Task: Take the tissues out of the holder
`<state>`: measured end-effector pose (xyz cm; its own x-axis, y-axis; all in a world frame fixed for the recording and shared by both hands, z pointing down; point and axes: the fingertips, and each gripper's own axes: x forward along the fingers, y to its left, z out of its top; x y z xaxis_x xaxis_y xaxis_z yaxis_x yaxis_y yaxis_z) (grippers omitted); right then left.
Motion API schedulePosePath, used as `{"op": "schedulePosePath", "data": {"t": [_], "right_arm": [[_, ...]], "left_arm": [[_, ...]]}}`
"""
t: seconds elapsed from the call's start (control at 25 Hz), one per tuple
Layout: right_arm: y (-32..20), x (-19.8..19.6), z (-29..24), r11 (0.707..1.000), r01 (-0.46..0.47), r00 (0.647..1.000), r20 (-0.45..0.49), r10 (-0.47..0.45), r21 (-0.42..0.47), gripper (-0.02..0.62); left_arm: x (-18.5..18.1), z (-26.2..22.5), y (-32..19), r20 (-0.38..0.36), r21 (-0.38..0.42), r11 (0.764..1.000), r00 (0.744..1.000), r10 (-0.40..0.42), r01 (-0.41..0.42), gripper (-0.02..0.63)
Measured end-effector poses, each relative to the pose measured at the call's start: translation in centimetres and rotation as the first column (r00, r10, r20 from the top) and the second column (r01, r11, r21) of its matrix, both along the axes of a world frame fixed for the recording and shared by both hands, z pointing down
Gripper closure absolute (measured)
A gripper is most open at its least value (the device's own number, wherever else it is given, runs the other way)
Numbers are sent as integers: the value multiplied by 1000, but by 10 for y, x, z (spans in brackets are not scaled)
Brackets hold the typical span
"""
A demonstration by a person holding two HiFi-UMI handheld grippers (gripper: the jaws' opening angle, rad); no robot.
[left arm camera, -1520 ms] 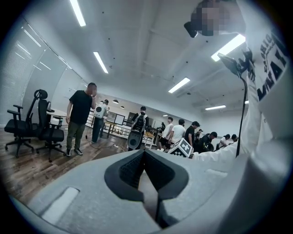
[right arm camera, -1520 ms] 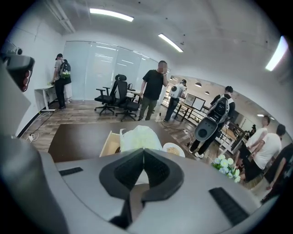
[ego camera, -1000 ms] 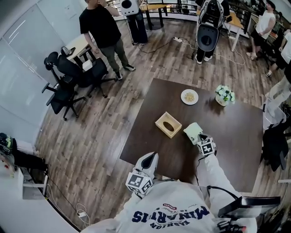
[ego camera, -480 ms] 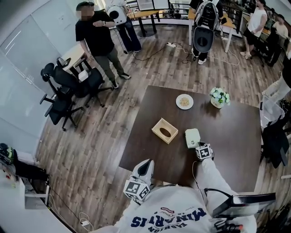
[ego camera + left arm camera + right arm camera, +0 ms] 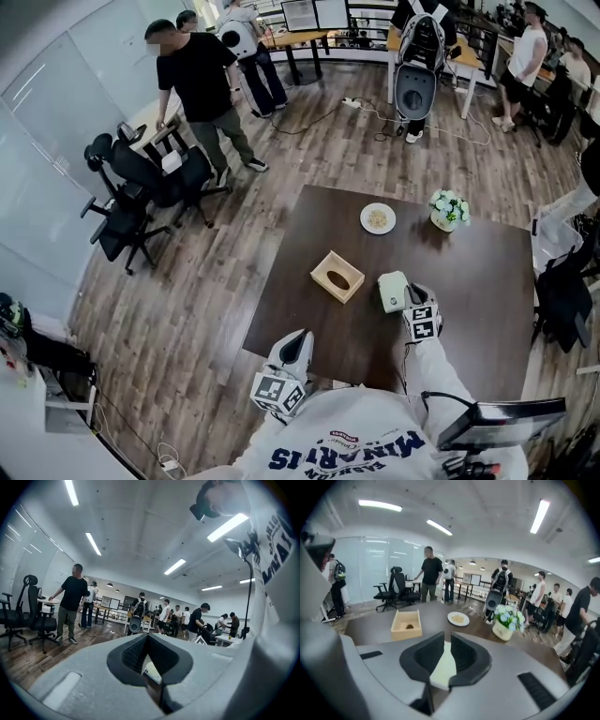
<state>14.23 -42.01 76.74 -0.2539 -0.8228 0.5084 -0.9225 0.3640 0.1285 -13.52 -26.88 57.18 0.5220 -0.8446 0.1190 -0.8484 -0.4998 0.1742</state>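
The wooden tissue holder point(image 5: 337, 277) stands near the middle of the dark table point(image 5: 478, 281), its oval slot facing up; it also shows in the right gripper view point(image 5: 406, 625). Just right of it a pale tissue pack point(image 5: 394, 291) lies on the tabletop. My right gripper point(image 5: 410, 304) is at the pack's near end. Its jaws are opening, and the pack point(image 5: 443, 667) sits between them without being pressed. My left gripper point(image 5: 302, 342) hovers off the table's near edge, aimed up into the room point(image 5: 147, 641), jaws together with nothing held.
A plate with food point(image 5: 378, 218) and a flower pot point(image 5: 448, 208) stand at the table's far side. Office chairs point(image 5: 141, 178) and a standing person point(image 5: 202, 84) are to the left, and more people and desks are at the back.
The right gripper has lowered the tissue pack onto the table beside the holder, and its jaws have begun to part. The left gripper has barely moved.
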Motion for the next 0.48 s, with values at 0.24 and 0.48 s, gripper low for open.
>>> {"op": "schedulePosePath", "data": {"t": [0.24, 0.48], "right_arm": [[47, -86, -162, 941, 194, 950, 186, -251, 278, 588], [101, -135, -255, 847, 318, 858, 252, -448, 426, 588]], "left_arm": [[12, -17, -4, -6, 52, 998, 999, 35, -35, 604], [34, -49, -10, -23, 148, 986, 996, 87, -83, 604]]}}
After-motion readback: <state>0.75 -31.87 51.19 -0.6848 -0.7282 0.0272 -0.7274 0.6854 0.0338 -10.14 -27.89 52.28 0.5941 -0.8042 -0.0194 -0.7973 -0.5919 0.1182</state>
